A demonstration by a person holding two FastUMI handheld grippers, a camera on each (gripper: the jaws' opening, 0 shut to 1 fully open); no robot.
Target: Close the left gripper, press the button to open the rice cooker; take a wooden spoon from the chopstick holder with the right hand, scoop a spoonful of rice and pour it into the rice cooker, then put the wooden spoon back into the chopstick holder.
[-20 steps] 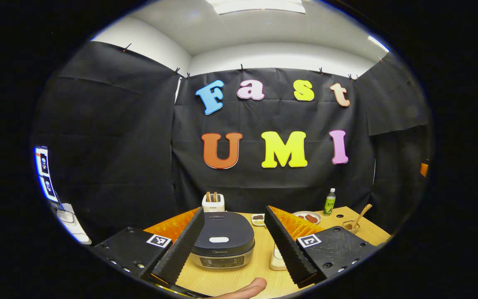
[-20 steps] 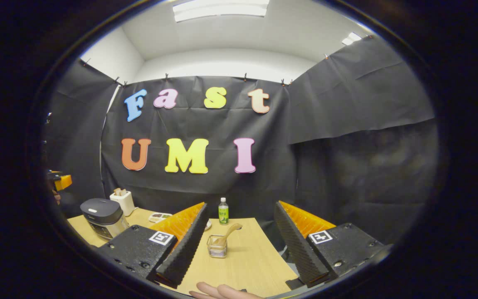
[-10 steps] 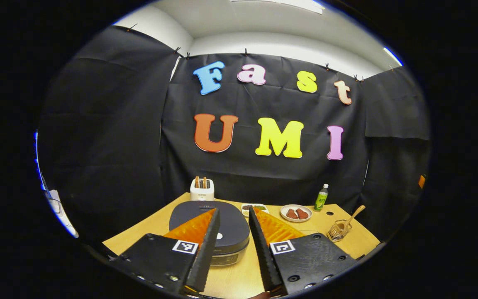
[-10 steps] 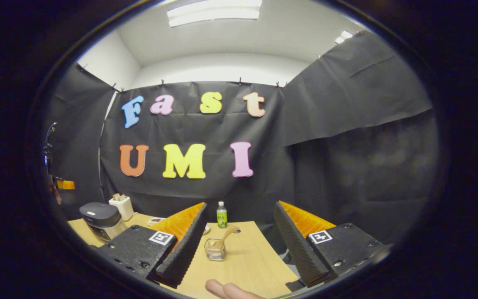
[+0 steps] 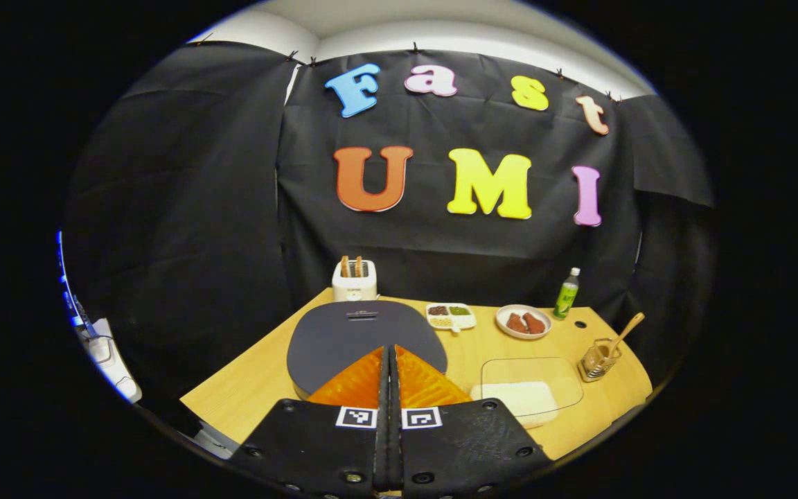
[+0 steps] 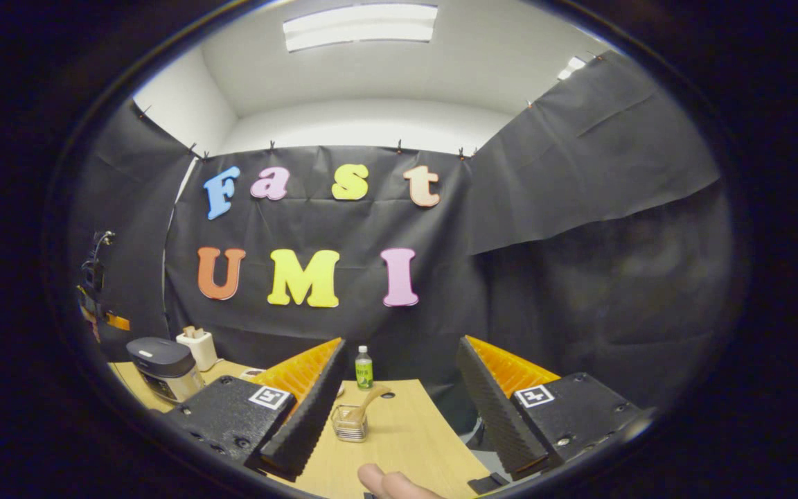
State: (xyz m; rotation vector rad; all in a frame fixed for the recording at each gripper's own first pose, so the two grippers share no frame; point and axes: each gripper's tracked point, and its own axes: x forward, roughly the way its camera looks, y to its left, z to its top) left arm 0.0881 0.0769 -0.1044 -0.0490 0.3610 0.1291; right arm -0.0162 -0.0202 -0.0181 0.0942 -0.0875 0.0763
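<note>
Both fingers of the left gripper (image 5: 388,360) are pressed together, empty, their tips over the near edge of the rice cooker (image 5: 364,333) lid on the tabletop (image 5: 253,388). Right gripper (image 6: 399,378) fingers stand wide apart, holding nothing; the chopstick holder (image 6: 349,423) with the wooden spoon (image 6: 369,400) sits between and beyond them.

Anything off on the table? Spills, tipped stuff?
Nothing stands out. Rice cooker lid is down, wooden spoon leans in the chopstick holder, bottle is upright, and no spill shows on the table.
</note>
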